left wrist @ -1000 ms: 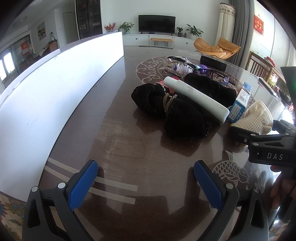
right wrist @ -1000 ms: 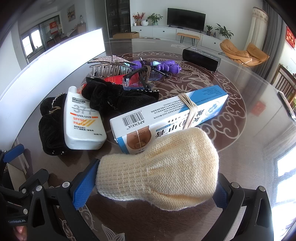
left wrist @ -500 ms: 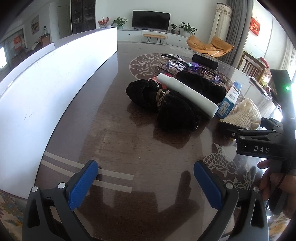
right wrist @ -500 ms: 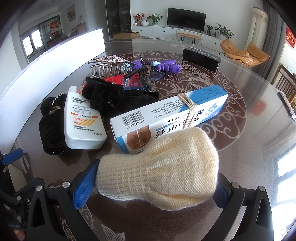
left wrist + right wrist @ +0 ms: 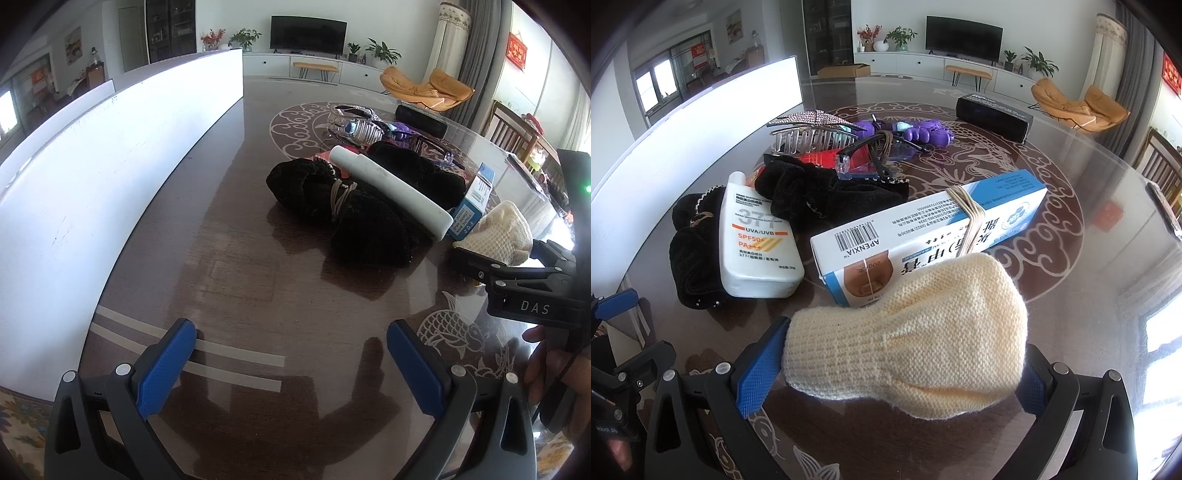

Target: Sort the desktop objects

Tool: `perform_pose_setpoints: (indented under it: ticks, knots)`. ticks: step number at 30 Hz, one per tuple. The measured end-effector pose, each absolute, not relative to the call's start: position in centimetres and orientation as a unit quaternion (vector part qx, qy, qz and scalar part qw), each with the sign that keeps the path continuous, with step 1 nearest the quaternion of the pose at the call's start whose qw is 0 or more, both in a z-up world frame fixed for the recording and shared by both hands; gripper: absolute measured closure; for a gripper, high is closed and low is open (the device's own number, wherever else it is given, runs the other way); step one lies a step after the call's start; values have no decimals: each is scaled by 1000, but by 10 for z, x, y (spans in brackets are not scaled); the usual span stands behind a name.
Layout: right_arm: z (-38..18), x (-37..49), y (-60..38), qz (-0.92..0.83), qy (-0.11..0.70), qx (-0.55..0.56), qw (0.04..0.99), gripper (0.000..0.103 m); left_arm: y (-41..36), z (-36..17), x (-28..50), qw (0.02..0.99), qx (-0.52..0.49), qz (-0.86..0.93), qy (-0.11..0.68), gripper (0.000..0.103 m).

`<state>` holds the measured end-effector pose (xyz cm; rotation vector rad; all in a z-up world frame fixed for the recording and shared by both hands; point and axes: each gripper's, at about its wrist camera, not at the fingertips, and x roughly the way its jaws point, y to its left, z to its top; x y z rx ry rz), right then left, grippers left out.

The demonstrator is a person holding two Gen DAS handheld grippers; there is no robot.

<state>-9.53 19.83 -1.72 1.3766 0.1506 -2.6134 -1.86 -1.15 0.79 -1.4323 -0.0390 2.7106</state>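
Two views split the scene for you. Your right gripper (image 5: 899,373) has its jaws spread either side of the cream knit cover (image 5: 908,334); whether they press it, you cannot tell. The cover lies on the counter (image 5: 1089,295), just before the toothpaste box (image 5: 923,229). Your left gripper (image 5: 291,369) stands released over bare counter. From there the sunscreen tube (image 5: 391,188) hides most of that box, which only the right view shows whole.

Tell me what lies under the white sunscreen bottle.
The sunscreen bottle rests on a black velvet hair accessory that sticks out along its left side and bottom edge. A red item shows beside its cap. Whatever lies directly beneath the bottle is covered.
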Motion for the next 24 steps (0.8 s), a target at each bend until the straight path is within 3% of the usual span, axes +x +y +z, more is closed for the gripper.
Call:
perform_pose_setpoints:
  ticks: [4, 24]
  knots:
    - [-17, -95, 198, -880, 51, 463, 92, 0, -2, 4, -20, 22, -467, 884, 17, 0]
    - [-18, -95, 198, -880, 51, 463, 91, 0, -3, 3, -18, 15, -452, 892, 11, 0]
